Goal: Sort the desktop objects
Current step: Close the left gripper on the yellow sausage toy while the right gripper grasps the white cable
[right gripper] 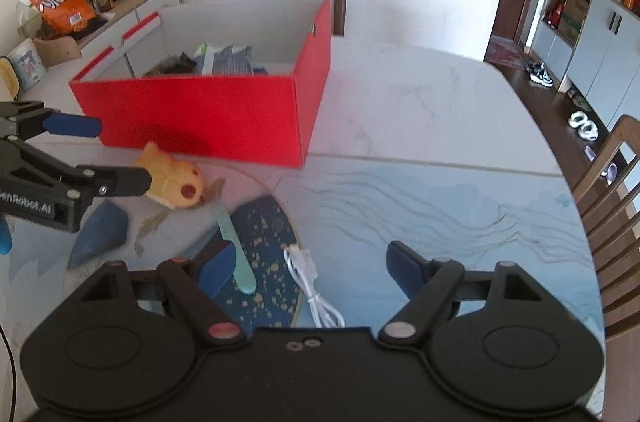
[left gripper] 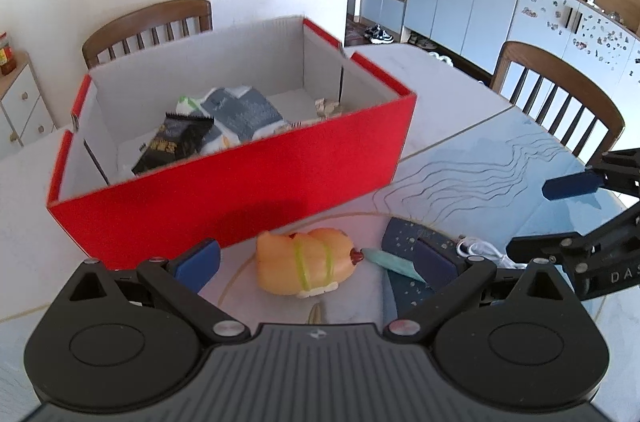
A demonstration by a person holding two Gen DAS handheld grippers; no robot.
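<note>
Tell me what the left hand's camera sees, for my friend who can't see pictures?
An open left gripper hangs over an orange squishy toy on a table, just in front of a red box holding packets. A mint green stick and white cable lie to the right, where the open right gripper reaches in.

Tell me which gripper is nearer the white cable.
Right. The right gripper is open right over the white cable; the left gripper is open around the orange toy, farther off.
</note>
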